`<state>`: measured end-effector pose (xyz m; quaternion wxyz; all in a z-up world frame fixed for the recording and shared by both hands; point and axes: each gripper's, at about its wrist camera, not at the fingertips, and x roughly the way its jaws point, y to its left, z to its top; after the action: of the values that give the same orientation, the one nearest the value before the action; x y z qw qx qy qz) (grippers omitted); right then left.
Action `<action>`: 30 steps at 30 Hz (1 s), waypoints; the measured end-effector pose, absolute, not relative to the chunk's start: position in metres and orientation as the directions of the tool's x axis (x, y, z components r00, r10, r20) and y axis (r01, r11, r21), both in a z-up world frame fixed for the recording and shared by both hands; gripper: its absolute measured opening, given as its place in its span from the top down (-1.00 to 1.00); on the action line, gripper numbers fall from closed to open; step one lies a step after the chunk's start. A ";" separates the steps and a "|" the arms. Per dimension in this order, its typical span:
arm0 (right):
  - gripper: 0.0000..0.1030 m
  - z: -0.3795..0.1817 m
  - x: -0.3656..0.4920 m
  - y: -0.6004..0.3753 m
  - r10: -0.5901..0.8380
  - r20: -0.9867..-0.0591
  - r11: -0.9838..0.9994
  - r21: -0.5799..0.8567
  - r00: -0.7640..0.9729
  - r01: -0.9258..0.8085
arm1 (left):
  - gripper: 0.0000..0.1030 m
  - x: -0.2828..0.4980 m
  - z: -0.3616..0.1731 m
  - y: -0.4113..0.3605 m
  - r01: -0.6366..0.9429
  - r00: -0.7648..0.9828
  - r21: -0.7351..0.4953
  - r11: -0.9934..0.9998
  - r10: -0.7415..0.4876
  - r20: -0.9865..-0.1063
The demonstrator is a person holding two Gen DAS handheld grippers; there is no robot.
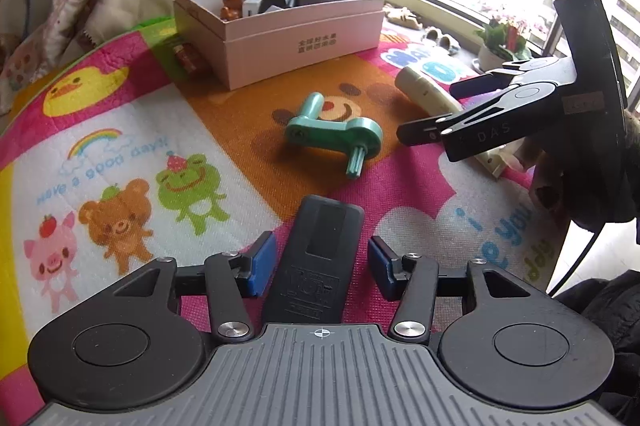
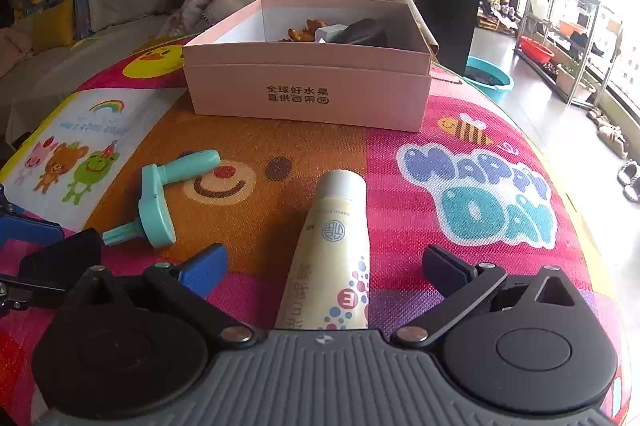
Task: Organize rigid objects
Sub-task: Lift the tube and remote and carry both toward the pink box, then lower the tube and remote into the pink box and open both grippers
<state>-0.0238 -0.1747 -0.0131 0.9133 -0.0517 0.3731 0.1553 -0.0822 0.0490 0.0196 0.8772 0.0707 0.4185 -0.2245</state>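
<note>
Left wrist view: the left gripper (image 1: 322, 260) has its blue-padded fingers (image 1: 262, 262) spread, and a black remote-like device (image 1: 316, 262) lies lengthwise between them on the colourful play mat (image 1: 132, 130). There is a gap on each side, so the pads do not press on it. Beyond its far end, on the bear print, lies a mint-green crank handle (image 1: 334, 136), well clear of the fingers. Farther back stands a pink box (image 1: 280, 22), open at the top, with a small brown figure and dark items inside. At the right the right gripper (image 1: 436, 114) reaches in from the side above a cream tube (image 1: 426, 92) that lies on the mat.

Right wrist view: the right gripper (image 2: 324, 266) has its fingers (image 2: 204, 262) spread wide. The cream tube (image 2: 334, 258) lies along the midline between them, cap end pointing away towards the pink box (image 2: 308, 86), and neither pad touches it. The mint-green crank handle (image 2: 160, 194) lies to the left of the tube, ahead of the left-hand finger. At the far left edge part of the left gripper (image 2: 28, 246) shows, blue pad and black arm, too little to judge its spread.
</note>
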 end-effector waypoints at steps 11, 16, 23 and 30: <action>0.52 0.004 -0.035 -0.160 0.245 -0.718 0.909 -0.064 0.652 -0.411 | 0.16 -0.100 0.019 0.051 0.460 0.585 -0.015 0.888 -0.316 -0.747; 0.53 0.017 -0.040 -0.174 0.262 -0.718 0.914 -0.031 0.645 -0.405 | 0.16 -0.097 0.036 0.056 0.452 0.607 -0.037 0.891 -0.338 -0.720; 0.53 0.085 -0.027 -0.197 0.316 -0.587 0.928 0.028 0.745 -0.371 | 0.16 -0.051 0.115 0.065 0.451 0.723 -0.076 0.889 -0.414 -0.552; 0.47 0.158 0.045 -0.180 0.309 -0.395 0.939 -0.018 0.865 -0.343 | 0.15 0.077 0.165 0.046 0.388 0.808 -0.170 0.906 -0.423 -0.410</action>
<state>0.0448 -0.1798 0.1575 0.9647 -0.0440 0.1970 0.1690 0.0770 0.0461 0.1645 0.9500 -0.0393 0.2247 -0.2133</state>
